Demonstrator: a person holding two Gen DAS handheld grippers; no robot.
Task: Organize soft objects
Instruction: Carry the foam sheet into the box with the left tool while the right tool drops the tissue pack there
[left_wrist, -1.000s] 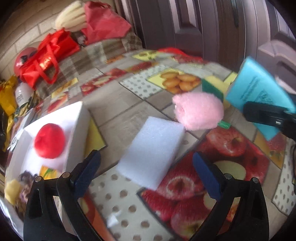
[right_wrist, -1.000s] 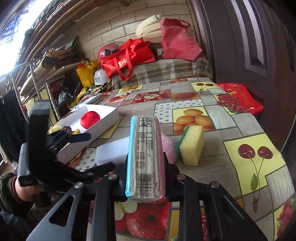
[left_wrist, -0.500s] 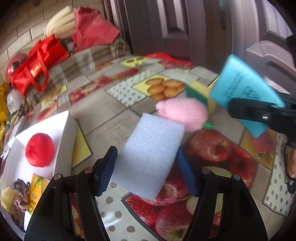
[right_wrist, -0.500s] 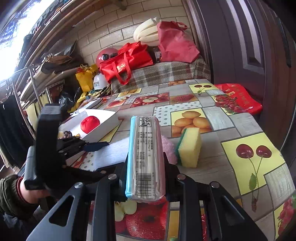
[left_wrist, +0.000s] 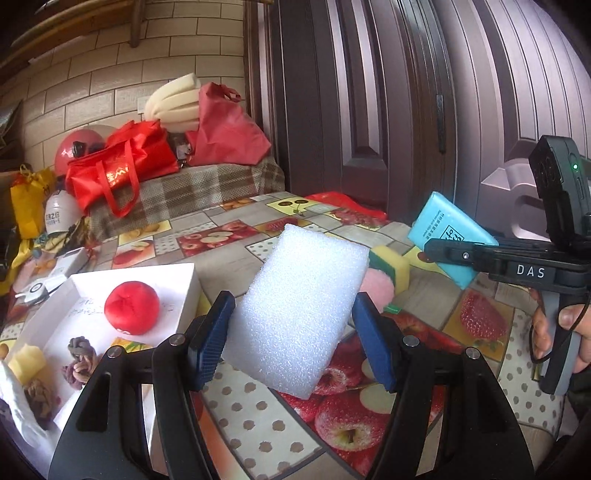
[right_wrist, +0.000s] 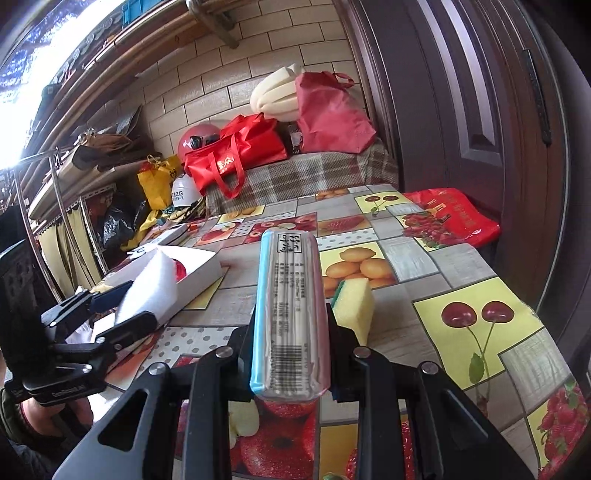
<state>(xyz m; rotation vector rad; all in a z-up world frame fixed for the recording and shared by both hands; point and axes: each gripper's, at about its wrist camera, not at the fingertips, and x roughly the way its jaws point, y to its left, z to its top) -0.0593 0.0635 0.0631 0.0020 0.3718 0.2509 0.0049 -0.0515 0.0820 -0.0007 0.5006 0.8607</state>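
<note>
The left tongs (left_wrist: 291, 343) grip a white foam block (left_wrist: 299, 310) between their blue pads, holding it tilted in the air just right of the white box (left_wrist: 184, 284) on the counter (left_wrist: 258, 432). The right tongs (right_wrist: 291, 354) are clamped on a wrapped tissue pack (right_wrist: 290, 314), raised over the counter well right of the box, with the yellow sponge (right_wrist: 354, 306) just beyond them.
</note>
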